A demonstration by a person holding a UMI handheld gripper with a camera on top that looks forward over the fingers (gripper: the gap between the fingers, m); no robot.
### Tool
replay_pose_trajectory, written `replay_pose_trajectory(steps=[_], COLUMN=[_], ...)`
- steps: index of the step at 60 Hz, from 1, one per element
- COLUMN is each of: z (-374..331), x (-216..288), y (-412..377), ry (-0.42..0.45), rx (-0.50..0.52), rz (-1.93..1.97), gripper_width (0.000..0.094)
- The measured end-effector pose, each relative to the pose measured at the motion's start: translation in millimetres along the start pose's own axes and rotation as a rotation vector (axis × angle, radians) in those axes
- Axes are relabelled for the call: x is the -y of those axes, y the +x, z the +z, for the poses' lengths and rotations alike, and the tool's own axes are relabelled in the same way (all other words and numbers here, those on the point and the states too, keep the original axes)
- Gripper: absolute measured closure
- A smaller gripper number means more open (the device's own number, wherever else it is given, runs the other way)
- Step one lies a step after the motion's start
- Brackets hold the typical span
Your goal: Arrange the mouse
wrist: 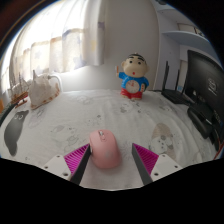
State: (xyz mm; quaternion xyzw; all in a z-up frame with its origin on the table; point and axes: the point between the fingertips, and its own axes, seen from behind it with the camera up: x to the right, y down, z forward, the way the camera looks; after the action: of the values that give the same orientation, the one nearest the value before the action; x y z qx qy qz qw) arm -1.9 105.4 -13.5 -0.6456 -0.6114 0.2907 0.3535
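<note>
**First speaker:** Pink and rounded, the mouse (105,149) sits on a pale patterned tabletop (60,125), between the two fingers of our gripper (111,166). We see a magenta pad (77,157) on the inner face of each finger, one on either side of the mouse.

**Second speaker:** Are the fingers pressing on it?

**First speaker:** We judge not. They stand apart, spread wide, with a gap showing on each side of the mouse, which rests on the table by its own weight.

**Second speaker:** How do we expect it to handle?

**First speaker:** We take it for a light, rigid plastic shell, smooth and domed, so likely slippery where it curves. We would take hold low on its two long flanks, near the middle of its length, where the sides are closest to flat and parallel, not up on the dome, where the pads could slide off. A gentle squeeze should do; we see nothing fragile about it, though a button could click if pressed from above.

**Second speaker:** What else is around?

**First speaker:** Well beyond the mouse stands a cartoon boy figurine (134,78) holding a round clock. Off to the left sits a small white figure (42,90), and at the right a dark monitor (204,82).
</note>
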Motion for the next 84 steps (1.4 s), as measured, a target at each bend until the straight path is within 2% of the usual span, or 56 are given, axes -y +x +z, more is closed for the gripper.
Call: replay_pose_trajectory(steps=[7, 10, 14, 16, 17, 18, 26, 32, 36, 44, 52, 59, 68, 71, 75, 78, 79, 81, 84], z=[18, 21, 23, 24, 24, 24, 17, -18, -45, -77, -76, -51, -28, -28, -31, -41, -45, -56, -80], x=[12, 13, 13, 13, 12, 13, 26, 80, 125, 164, 140, 81, 16, 19, 13, 19, 23, 33, 49], y=[4, 4, -1, -6, -9, -9, -15, -50, -111, -253, -375, -438, -456, -457, -459, -455, -452, -443, -426], ry=[0.002, -0.006, -0.013, -0.013, -0.014, -0.013, -0.028, 0.021, 0.076, 0.081, 0.039, -0.031, -0.109, -0.068, -0.104, -0.124, -0.127, -0.136, -0.141], rx=[-0.020, -0.021, -0.011, 0.000, 0.008, 0.005, -0.019, 0.008, 0.102, 0.286, 0.398, 0.405, 0.356, 0.344, 0.349, 0.345, 0.340, 0.325, 0.306], rz=[0.004, 0.021, 0.032, 0.032, 0.031, 0.028, -0.021, 0.011, 0.023, 0.022, -0.032, -0.088, -0.180, -0.190, -0.197, -0.204, -0.210, -0.216, -0.206], gripper_width=[0.0089, 0.0124, 0.0242, 0.0344, 0.0425, 0.0440, 0.0509, 0.0537, 0.0538, 0.0539, 0.0539, 0.0540, 0.0529, 0.0480, 0.0375, 0.0111, 0.0071, 0.0104, 0.0090])
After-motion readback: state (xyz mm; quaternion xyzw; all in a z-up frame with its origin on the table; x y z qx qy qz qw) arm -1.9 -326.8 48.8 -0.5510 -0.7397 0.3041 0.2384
